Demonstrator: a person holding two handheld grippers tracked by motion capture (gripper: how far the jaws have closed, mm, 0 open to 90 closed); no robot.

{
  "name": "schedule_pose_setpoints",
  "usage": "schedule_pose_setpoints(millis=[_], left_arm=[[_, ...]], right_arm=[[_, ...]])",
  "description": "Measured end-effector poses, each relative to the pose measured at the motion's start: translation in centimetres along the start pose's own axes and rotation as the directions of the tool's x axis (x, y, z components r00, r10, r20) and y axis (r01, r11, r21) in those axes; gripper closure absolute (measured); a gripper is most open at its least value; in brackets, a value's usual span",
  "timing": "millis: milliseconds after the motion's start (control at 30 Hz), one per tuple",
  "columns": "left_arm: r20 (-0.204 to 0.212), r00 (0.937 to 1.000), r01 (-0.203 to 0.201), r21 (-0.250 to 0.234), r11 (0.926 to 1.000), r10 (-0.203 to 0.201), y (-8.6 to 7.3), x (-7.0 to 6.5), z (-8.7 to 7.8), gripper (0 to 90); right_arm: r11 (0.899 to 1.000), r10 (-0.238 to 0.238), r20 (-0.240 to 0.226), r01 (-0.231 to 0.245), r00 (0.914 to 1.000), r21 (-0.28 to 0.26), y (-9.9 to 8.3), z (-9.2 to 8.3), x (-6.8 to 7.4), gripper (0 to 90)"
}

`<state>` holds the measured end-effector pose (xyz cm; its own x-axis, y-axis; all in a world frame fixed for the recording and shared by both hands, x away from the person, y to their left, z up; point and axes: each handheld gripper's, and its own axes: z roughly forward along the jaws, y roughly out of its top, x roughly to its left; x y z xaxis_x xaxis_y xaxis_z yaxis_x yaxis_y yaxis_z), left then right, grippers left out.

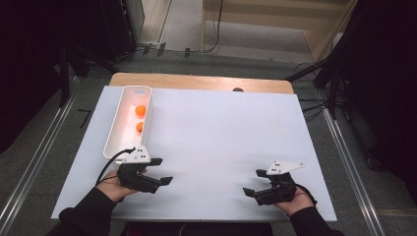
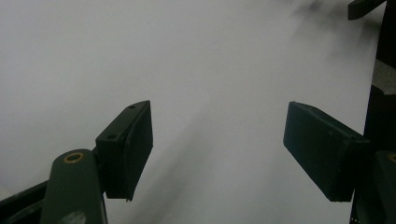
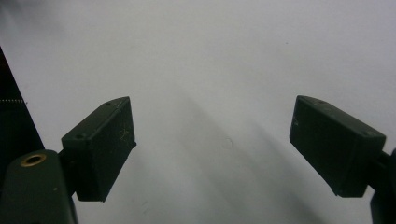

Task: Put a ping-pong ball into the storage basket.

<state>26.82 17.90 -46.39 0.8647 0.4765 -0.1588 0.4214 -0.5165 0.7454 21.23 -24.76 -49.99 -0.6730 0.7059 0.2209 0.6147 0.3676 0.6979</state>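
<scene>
Two orange balls (image 1: pixel 140 110) (image 1: pixel 139 127) lie in a long white tray (image 1: pixel 114 137) at the left of the white table sheet (image 1: pixel 211 132). My left gripper (image 1: pixel 162 171) rests near the sheet's front left, just below the tray's near end, pointing right. Its jaws stand apart with nothing between them (image 2: pixel 217 154). At the front right, my right gripper (image 1: pixel 252 183) points left, also open and empty (image 3: pixel 212 151). Both are held by hands in dark sleeves.
A wooden table edge (image 1: pixel 196 81) shows behind the sheet. Dark stands and cables flank the table on a grey floor. The other gripper's black tip (image 2: pixel 362 7) shows at the top right of the left gripper view.
</scene>
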Motion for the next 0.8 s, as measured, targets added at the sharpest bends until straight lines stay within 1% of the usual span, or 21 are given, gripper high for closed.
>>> schedule_pose_setpoints(millis=[167, 267, 467, 533, 633, 800], left_arm=[[0.001, 0.9998, -0.021, 0.024, 0.9995, 0.021, -0.7, 0.0, 0.0, 22.3], [0.002, 0.9997, -0.024, 0.040, 0.9989, 0.024, -1.1, 0.0, -0.1, 22.2], [0.007, 0.9999, -0.008, 0.046, 0.9989, 0.008, -1.7, 0.0, -0.3, 22.2], [0.004, 0.9999, -0.013, 0.054, 0.9984, 0.013, -1.8, 0.0, -0.4, 22.2], [0.003, 1.0000, -0.003, 0.058, 0.9983, 0.003, -2.0, 0.1, -0.4, 22.2], [0.004, 1.0000, -0.003, 0.069, 0.9976, 0.003, -2.2, 0.1, -0.4, 22.2]], right_arm=[[1.000, 0.002, 0.000, -0.002, 1.0000, -0.001, 0.0, 0.0, 0.0, 12.6], [1.000, 0.003, 0.000, -0.003, 1.0000, 0.000, 0.0, 0.0, 0.0, 12.6], [1.000, -0.004, 0.001, 0.004, 1.0000, -0.004, 0.0, 0.0, -0.1, 12.6], [1.000, -0.004, 0.001, 0.004, 1.0000, -0.003, 0.0, 0.0, -0.1, 12.6], [1.000, -0.003, 0.001, 0.003, 1.0000, -0.003, 0.0, 0.0, -0.1, 12.6], [1.000, -0.002, 0.002, 0.002, 1.0000, -0.003, 0.0, 0.0, -0.1, 12.6]])
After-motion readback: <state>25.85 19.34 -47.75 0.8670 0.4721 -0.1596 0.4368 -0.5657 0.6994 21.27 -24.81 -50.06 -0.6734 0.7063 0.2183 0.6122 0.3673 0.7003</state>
